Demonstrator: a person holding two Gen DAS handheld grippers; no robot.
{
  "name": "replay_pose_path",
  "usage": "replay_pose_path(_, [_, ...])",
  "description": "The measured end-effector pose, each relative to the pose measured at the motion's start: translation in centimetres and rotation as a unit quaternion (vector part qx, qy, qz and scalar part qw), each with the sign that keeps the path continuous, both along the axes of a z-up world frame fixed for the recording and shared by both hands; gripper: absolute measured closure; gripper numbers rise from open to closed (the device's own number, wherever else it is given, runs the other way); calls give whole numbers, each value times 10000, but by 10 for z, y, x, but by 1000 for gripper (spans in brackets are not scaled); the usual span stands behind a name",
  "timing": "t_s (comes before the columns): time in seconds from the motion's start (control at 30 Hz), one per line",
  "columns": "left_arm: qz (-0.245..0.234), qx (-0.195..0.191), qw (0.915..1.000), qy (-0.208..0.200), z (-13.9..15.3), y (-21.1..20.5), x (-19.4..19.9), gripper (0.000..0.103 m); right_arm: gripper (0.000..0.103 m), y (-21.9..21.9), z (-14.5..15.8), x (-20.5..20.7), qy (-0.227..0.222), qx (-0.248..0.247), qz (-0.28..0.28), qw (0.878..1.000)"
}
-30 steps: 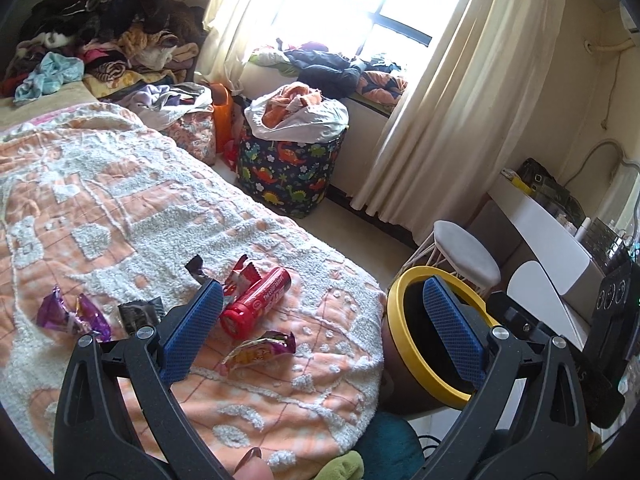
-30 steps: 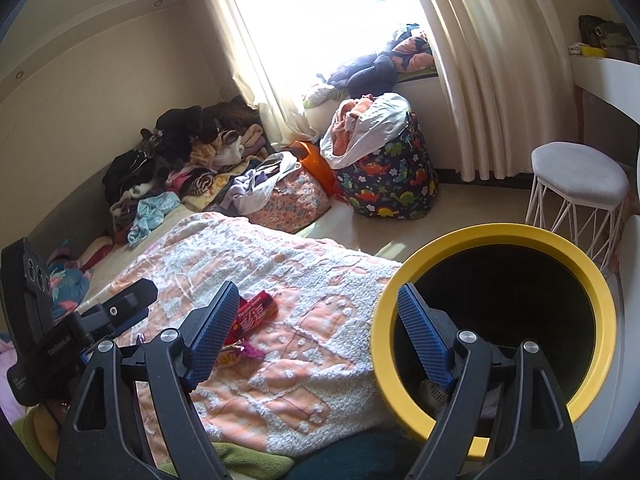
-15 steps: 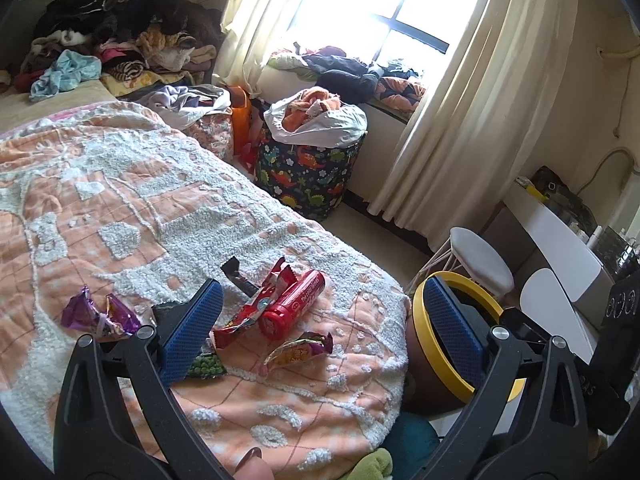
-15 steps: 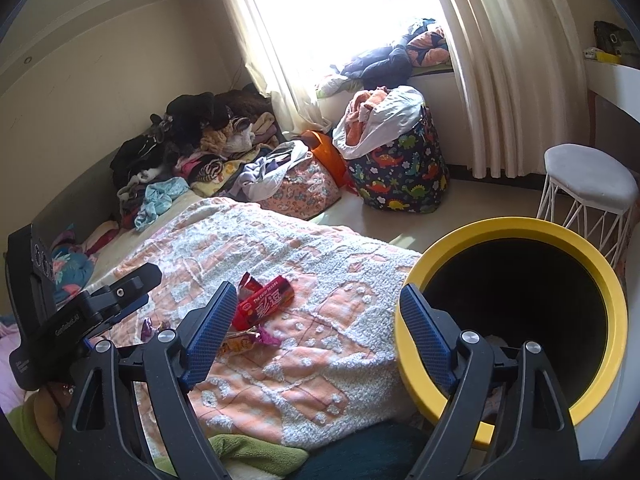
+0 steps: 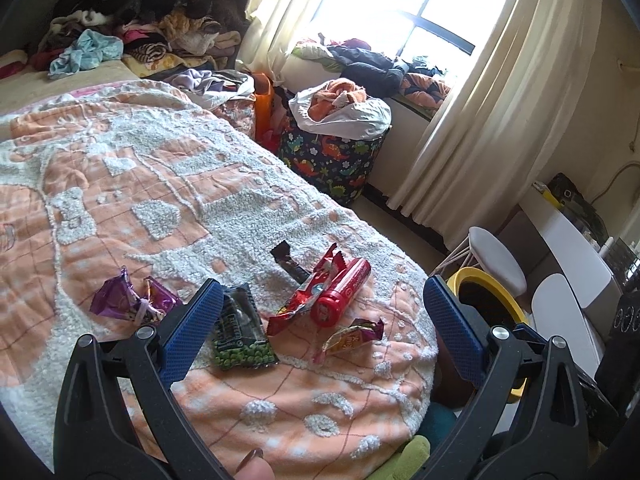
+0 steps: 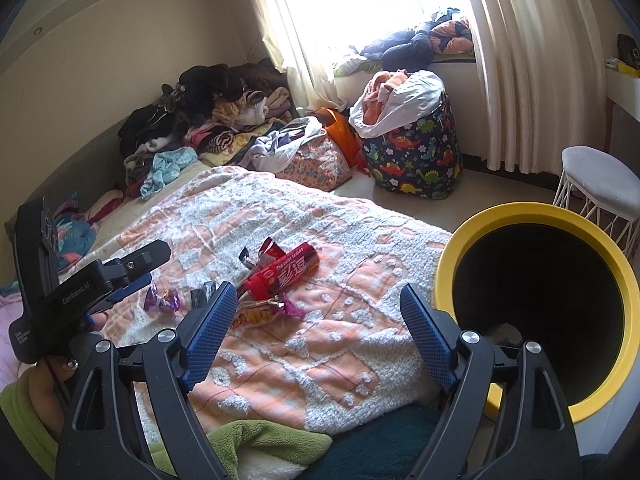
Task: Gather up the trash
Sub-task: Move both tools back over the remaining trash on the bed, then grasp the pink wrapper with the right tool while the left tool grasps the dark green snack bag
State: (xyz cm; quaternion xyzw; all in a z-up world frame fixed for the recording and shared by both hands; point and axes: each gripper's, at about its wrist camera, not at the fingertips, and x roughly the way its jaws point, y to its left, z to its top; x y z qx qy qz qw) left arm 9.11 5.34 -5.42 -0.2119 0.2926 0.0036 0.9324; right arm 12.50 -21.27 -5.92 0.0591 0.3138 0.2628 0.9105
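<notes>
**Left tongs swing back over the litter on the bed**

Over the last second my left tongs [image 5: 320, 316] have turned away from the yellow-rimmed bin [image 5: 486, 284] and back toward the bed [image 5: 120, 184]. A second ago one blue pad sat across the bin's mouth. Now the bin shows small at the right, beside the foot of the bed, and the scattered wrappers fill the space between the spread, empty jaws.

The trash lies together on the orange and white bedspread. There is a red tube [image 5: 340, 292], a torn red wrapper [image 5: 308, 300] touching it, a dark slim wrapper [image 5: 290, 266] just behind, a green pea packet [image 5: 240, 340] next to my left pad, a purple wrapper [image 5: 132, 298] further left, and a yellow and pink wrapper [image 5: 348, 336] nearest the bed's edge.

My right tongs [image 6: 316, 334] are also spread wide and hold nothing. They hover at the foot of the bed, with the bin's dark opening close on their right.

I judge this the start of another pickup. Nothing is gripped yet, and six pieces remain. The yellow and pink wrapper looks the easiest reach.
</notes>
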Motion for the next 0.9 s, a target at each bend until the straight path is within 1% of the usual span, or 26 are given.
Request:
replay_pose_path(0.07, [30,-51,10000,52,-3,6,-1,11,22,4,-2,-1,30,-44,34,10000])
replay_pose_path(0.2, [68,16,9998,160,-9,15,-5,11,22,13,-6,-1,117,-106,98,9998])
replay_pose_path(0.37, [160,-142,9990,405,-21,26,-6,11,22,26,-12,2,264,-180,170,9993])
replay_pose_path(0.47, [143,-131,9985,515,-25,27,-5,12,22,31,-16,5,345,-235,187,9990])
replay_pose_path(0.57, [108,-216,9976,650,-32,28,-5,16,22,36,-19,9,392,-251,182,9987])
replay_pose_path(0.63, [104,-304,9965,766,-39,29,-4,22,22,38,-21,12,382,-249,163,9988])
replay_pose_path(0.73, [80,-425,9947,936,-49,29,-3,36,22,41,-24,16,422,-243,152,9987])
replay_pose_path(0.8, [37,-500,9934,1035,-56,29,-1,42,22,43,-26,19,457,-255,141,9985])
replay_pose_path(0.9, [-26,-597,9917,1138,-63,27,1,46,22,47,-32,25,541,-280,155,9980])
